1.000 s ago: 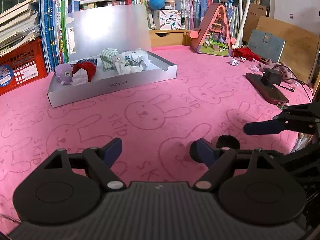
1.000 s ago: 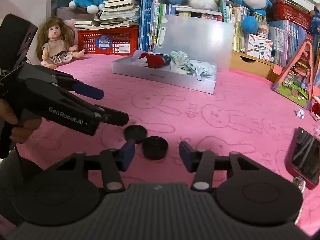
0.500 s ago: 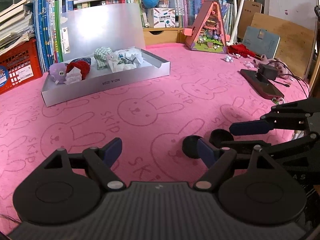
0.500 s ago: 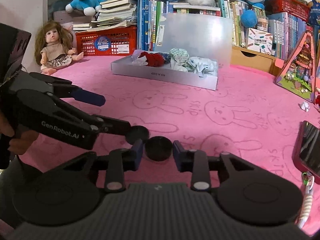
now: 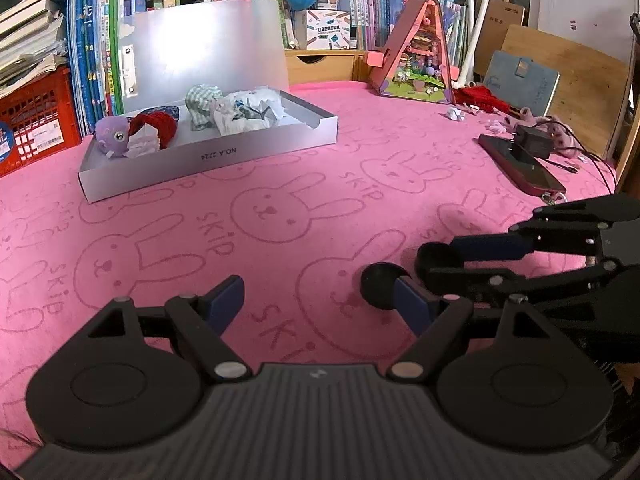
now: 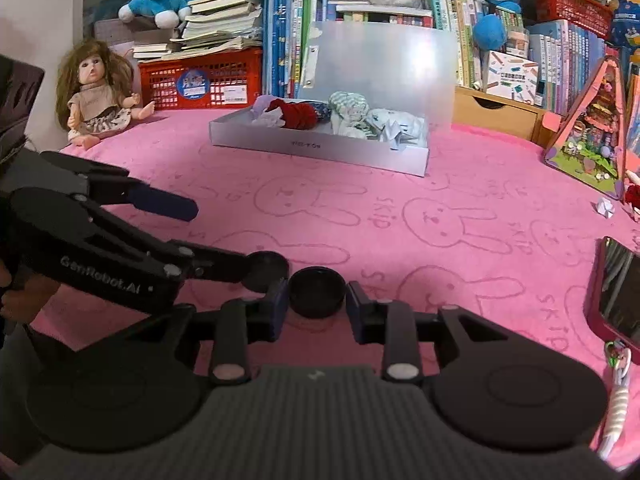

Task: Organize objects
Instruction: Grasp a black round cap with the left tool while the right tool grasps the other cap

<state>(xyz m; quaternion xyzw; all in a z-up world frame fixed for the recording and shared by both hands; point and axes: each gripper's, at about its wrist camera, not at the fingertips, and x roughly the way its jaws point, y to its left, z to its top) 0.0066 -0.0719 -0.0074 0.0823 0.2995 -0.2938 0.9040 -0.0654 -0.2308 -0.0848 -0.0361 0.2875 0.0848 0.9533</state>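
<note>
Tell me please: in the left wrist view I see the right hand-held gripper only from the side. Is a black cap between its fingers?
Observer: Yes. The right wrist view shows a black cap between the fingers of the right hand-held gripper. The jaws are closing, but I cannot tell if they press yet.
Operator: What is to the left of the red crate?
Observer: A doll sits there on the pink cloth.

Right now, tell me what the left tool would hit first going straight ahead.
Probably the bare pink cloth ahead of the left tool, which tilts downward; the grey box lies farther on, depth unclear.
</note>
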